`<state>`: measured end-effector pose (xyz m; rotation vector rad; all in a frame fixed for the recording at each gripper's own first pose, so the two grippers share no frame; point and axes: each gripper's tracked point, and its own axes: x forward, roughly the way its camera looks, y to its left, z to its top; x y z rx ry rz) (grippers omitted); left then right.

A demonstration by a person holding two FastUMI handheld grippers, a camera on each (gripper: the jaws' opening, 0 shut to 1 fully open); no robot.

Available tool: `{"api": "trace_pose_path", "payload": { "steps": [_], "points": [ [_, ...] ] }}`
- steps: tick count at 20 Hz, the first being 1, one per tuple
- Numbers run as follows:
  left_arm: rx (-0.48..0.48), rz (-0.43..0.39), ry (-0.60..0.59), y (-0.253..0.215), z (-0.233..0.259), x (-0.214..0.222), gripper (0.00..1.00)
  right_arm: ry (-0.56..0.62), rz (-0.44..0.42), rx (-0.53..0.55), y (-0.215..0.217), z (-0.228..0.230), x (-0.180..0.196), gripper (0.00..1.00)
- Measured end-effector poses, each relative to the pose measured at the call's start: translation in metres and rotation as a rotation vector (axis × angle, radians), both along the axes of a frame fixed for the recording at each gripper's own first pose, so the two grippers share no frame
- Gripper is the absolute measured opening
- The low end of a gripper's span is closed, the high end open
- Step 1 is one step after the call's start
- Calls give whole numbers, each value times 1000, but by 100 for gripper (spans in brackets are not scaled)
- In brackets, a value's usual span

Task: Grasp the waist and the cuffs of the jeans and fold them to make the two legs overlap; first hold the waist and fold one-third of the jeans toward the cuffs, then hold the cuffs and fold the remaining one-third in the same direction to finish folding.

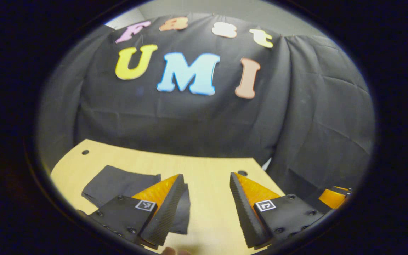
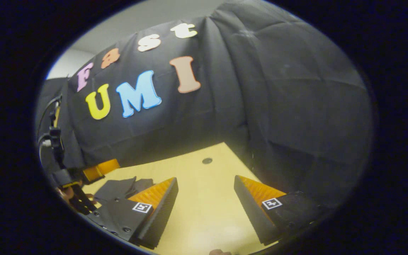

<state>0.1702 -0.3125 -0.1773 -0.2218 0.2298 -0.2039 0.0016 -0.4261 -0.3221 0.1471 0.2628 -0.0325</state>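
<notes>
Both tools, the left tool [image 1: 207,205] and right tool [image 2: 205,207], hung spread and empty above the pale counter [image 1: 207,170], apparently released because the dark jeans [image 1: 119,184] lay folded compactly beyond each tool's left finger.

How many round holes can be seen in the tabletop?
2. In the left gripper view, one hole sits near the table's far left corner, and another hole near its far right edge. The jeans may hide more.

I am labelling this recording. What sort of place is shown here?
Probably a recording booth, not a home: black cloth wall, a bare wooden table with dark folded jeans, and the left hand-held gripper open above it.
</notes>
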Motion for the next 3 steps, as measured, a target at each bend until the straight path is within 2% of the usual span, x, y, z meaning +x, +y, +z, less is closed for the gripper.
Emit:
{"api": "trace_pose_path", "payload": {
  "steps": [1, 3],
  "points": [
    [-13, 61, -59, -15, -2, -8, 87, -35, 30, -56, -19, -1, 6, 96],
    [-34, 102, -110, -64, -29, -30, 92, -91, 87, -91, -44, -15, 14, 95]
  ]
}}
